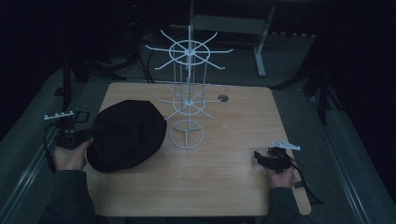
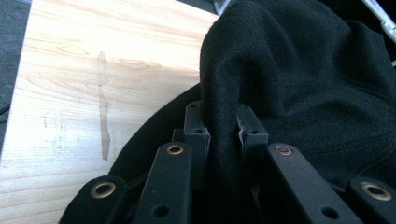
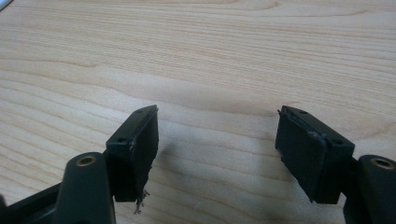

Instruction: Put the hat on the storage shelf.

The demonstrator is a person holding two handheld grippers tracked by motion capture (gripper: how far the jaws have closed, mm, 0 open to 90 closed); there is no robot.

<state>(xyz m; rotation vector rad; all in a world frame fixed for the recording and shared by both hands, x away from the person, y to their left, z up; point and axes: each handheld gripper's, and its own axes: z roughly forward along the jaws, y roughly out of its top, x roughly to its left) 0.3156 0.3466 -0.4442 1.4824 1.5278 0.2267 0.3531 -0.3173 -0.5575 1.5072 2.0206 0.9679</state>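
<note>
A black cloth hat (image 1: 127,134) lies on the left part of the wooden table (image 1: 224,177), just left of a white wire display rack (image 1: 187,95). My left gripper (image 1: 89,134) is at the hat's left edge. In the left gripper view its jaws are shut on a raised fold of the black hat (image 2: 299,74), and my left gripper (image 2: 223,122) pinches that fold. My right gripper (image 1: 258,157) rests low over the table at the right, held by a hand. In the right gripper view my right gripper (image 3: 217,133) is open over bare wood.
The rack's round base (image 1: 187,135) stands near the table's middle, with hook arms spreading out at two levels above. A cable hole (image 1: 223,98) sits at the table's far side. A desk frame (image 1: 259,37) stands on the floor beyond.
</note>
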